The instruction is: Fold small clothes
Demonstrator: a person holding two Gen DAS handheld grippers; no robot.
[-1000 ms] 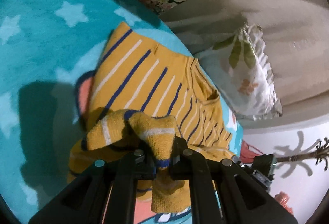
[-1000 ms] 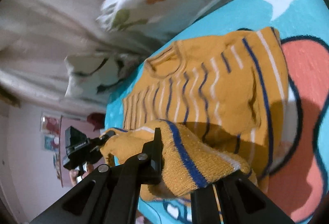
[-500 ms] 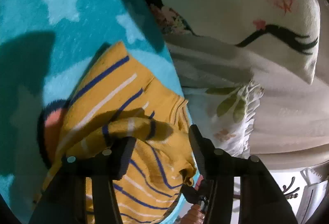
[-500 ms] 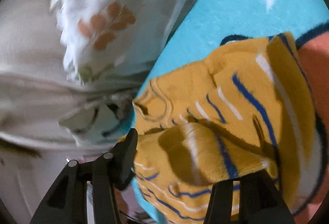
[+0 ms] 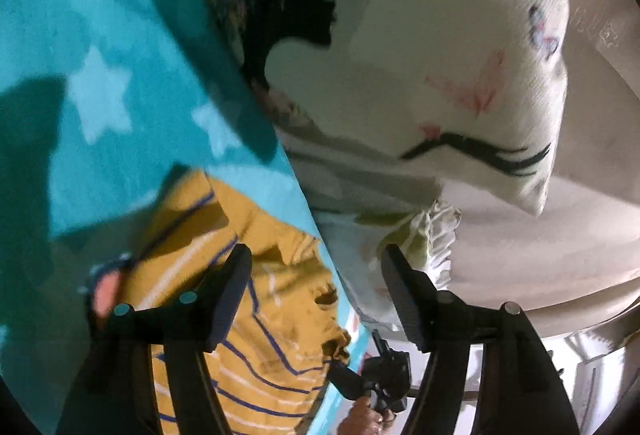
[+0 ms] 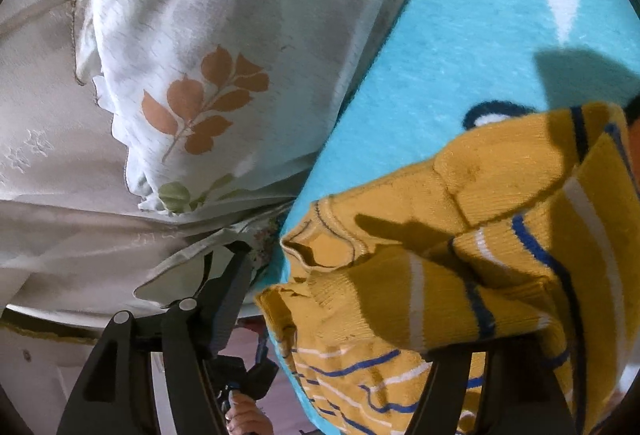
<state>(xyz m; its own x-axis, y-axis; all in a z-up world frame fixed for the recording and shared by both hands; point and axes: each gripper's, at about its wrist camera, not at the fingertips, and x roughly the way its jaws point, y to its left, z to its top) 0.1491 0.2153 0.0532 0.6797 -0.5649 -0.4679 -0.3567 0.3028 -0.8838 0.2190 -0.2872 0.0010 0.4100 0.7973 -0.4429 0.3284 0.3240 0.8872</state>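
- Both tools stand with their jaws wide apart and hold nothing: the left tool [image 5: 316, 293] hangs over the sweater's neck side, and the right tool [image 6: 344, 319] hangs over the folded part.
- In the right wrist view the yellow striped sweater [image 6: 460, 275] lies flat on the turquoise blanket [image 6: 460, 47], filling the picture from 3 to 6 o'clock, with its collar [image 6: 320, 243] near the centre.
- One sleeve [image 6: 472, 299] is laid across the body; it looks a little bulky and not pressed flat.
- In the left wrist view the sweater [image 5: 256, 319] sits at 6 to 7 o'clock, and a white pillow [image 5: 420, 55] with a dark drawing fills 12 to 2 o'clock, beyond the blanket [image 5: 100, 35] edge.
- A leaf-print pillow [image 6: 200, 55] lies at 10 to 12 o'clock in the right wrist view, close to the blanket edge.
- I judge the sleeve fold is made and the next fold waits.
- To do it well, each tool should take the hem at one corner, pinching both layers together, then carry it evenly toward the collar so the edges meet.
- Lifting low and slowly should keep the loose sleeve from sliding out.
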